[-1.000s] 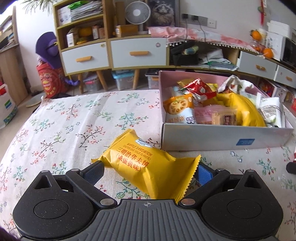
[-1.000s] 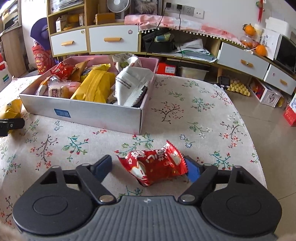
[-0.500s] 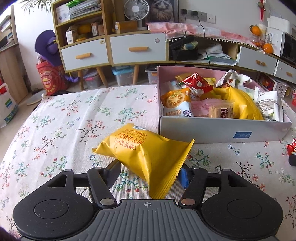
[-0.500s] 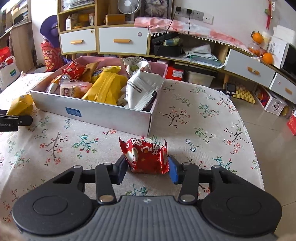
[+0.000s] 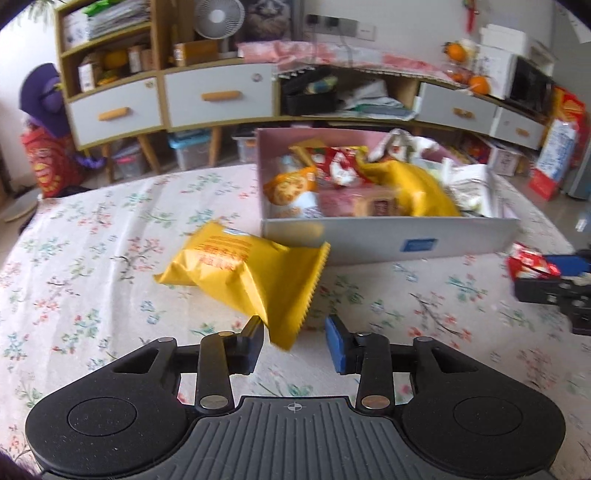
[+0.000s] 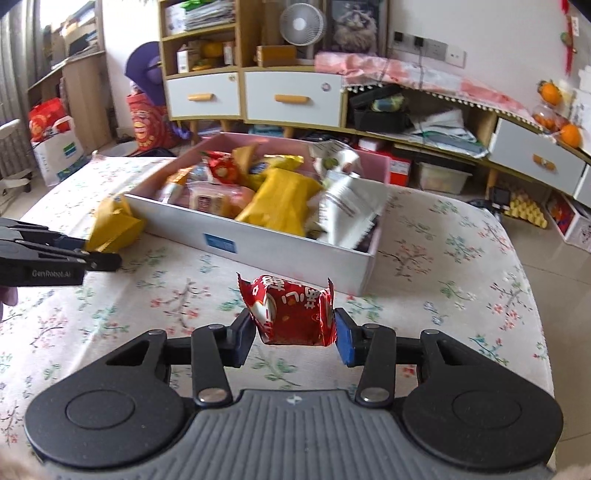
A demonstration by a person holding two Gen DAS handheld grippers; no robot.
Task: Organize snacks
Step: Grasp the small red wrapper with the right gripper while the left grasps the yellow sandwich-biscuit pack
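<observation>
— Yellow snack packet (image 5: 240, 273): where are we finding it?
— It is lying on the flowered cloth (image 5: 92, 258), near-left of the box (image 5: 369, 240). Our left gripper (image 5: 293, 332) has just been closing around its crimped tail, with one pad still off it.
— And the right gripper (image 6: 295, 332)?
— We are clamping the red packet (image 6: 295, 314) above the cloth. The box's near wall is standing between it and the crowded snacks.

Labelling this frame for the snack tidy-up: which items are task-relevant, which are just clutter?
Job:
- yellow snack packet, corner between the left gripper pads
- red snack packet, pinched in the right gripper
- snack box, already part filled

Lying about:
- desk fan
- oranges
- red bag
</observation>
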